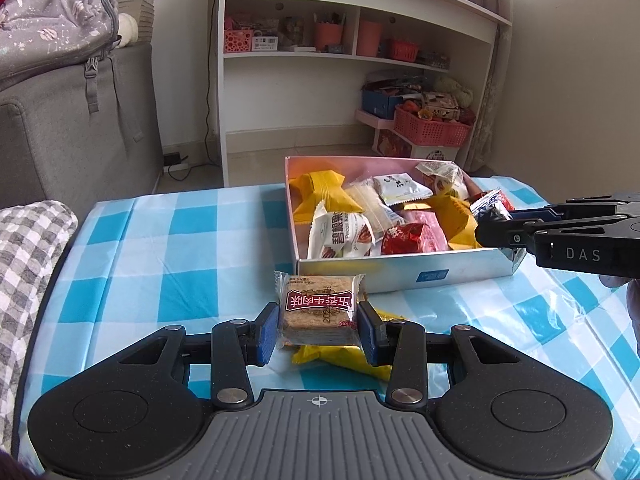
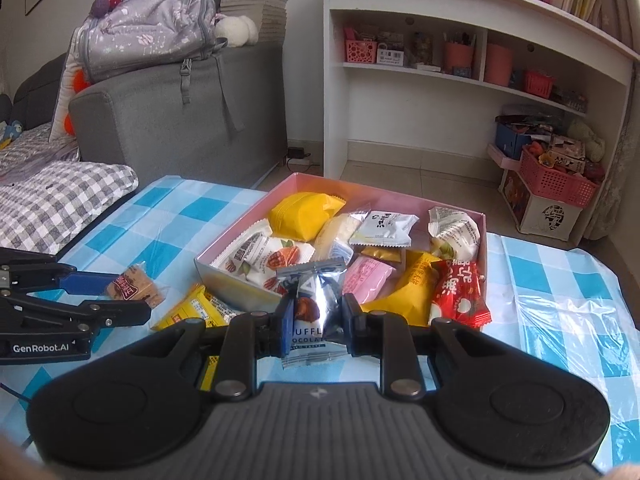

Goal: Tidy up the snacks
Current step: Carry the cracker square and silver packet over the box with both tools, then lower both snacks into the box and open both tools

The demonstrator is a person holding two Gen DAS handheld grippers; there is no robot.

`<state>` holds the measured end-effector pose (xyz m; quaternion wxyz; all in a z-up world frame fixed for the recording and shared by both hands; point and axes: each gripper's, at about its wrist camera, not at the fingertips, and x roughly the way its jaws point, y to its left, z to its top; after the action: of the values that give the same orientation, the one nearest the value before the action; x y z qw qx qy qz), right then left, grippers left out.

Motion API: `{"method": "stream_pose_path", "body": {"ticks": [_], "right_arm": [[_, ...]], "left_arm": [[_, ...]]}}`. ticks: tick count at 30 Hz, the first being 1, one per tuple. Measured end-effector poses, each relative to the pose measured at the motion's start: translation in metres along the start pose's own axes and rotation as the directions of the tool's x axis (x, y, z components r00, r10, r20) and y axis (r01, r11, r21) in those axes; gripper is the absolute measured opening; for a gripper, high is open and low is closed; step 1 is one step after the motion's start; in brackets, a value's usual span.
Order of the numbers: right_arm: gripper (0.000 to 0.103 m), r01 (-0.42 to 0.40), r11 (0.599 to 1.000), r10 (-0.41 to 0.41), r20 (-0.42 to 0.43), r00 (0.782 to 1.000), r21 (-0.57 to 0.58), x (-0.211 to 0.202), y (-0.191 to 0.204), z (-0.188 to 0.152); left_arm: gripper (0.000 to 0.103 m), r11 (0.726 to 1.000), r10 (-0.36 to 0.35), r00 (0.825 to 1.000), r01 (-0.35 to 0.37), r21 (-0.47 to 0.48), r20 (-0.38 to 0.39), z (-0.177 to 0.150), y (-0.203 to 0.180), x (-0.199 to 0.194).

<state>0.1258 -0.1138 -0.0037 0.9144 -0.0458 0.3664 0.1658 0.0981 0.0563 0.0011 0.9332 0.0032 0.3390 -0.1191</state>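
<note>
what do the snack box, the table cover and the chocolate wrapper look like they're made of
Snack box: likely thin cardboard, going by its flat, straight walls with crisp corners; pink inside, pale outside.
Table cover: thin glossy plastic sheet, with shiny wrinkles and a see-through fold near its edge.
Chocolate wrapper: metallised foil-like film, mirror-bright and creased, pinched in the right gripper.

Left gripper [image 1: 318,326] clamping clear-wrapped brown biscuit packet with maroon label [image 1: 318,308], yellow foil sachet [image 1: 344,362] beneath it, open white cardboard snack box [image 1: 400,268] just ahead, black right gripper [image 1: 516,230] over box's right end.
</note>
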Motion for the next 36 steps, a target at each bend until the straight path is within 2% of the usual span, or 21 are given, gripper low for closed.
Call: {"method": "stream_pose_path", "body": {"ticks": [8, 18, 27, 36], "right_arm": [[0.022, 0.015, 0.998, -0.016, 0.014, 1.0, 0.068, 0.009, -0.014, 0.013], [0.022, 0.037, 0.993, -0.042, 0.04, 0.998, 0.116, 0.038, -0.035, 0.038], [0.022, 0.061, 0.983, -0.063, 0.009, 0.998, 0.174, 0.066, -0.057, 0.044], [0.022, 0.085, 0.981, -0.081, -0.027, 0.996, 0.174, 0.078, -0.059, 0.039]], "left_arm": [[0.039, 1.0, -0.017, 0.999, 0.017, -0.013, 0.031, 0.027, -0.022, 0.021], [0.039, 0.997, -0.033, 0.999, 0.031, 0.069, 0.036, 0.062, -0.055, 0.068], [0.039, 0.995, -0.041, 0.999, 0.042, 0.095, -0.006, 0.071, -0.069, 0.108], [0.04, 0.996, -0.04, 0.999, 0.042, 0.073, -0.028, 0.072, -0.073, 0.124]]}}
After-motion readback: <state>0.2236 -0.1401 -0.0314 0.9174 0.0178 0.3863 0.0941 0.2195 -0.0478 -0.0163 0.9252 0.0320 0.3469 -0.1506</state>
